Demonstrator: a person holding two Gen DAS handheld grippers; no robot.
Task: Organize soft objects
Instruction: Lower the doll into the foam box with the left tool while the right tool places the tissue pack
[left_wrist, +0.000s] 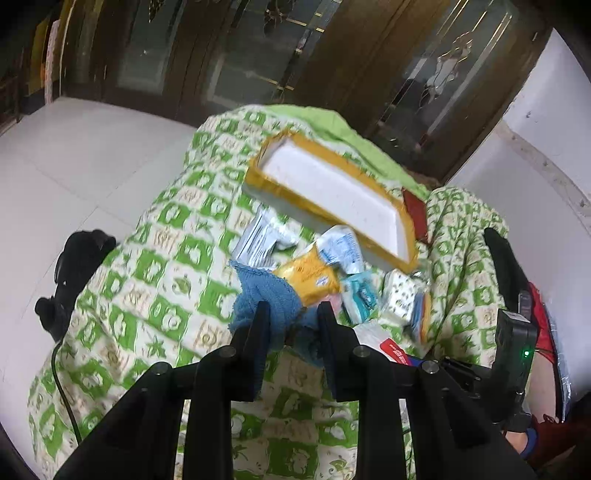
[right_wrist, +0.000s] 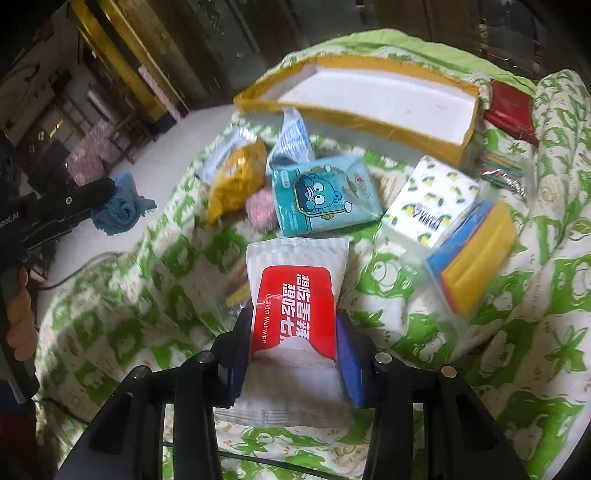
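Note:
My left gripper (left_wrist: 293, 314) is shut on a crumpled blue cloth (left_wrist: 266, 291) and holds it up off the green patterned quilt (left_wrist: 155, 280). The right wrist view shows that gripper (right_wrist: 107, 190) at the left with the blue cloth (right_wrist: 122, 210) hanging from it. My right gripper (right_wrist: 294, 317) is shut on a red and white wet wipe pack (right_wrist: 295, 280), pads pressing both its long sides. An open white foam box with yellow taped rim (left_wrist: 258, 173) lies further back on the quilt, nothing inside; its rim (right_wrist: 369, 114) is beyond the pile.
Between grippers and box lie a yellow pack (right_wrist: 236, 177), a teal cartoon tissue pack (right_wrist: 325, 195), a white tissue pack (right_wrist: 428, 206), bagged blue and yellow cloths (right_wrist: 476, 254), a pink item (right_wrist: 260, 212) and silvery packets (right_wrist: 291, 136). A red item (right_wrist: 511, 107) sits right of the box. White floor lies left.

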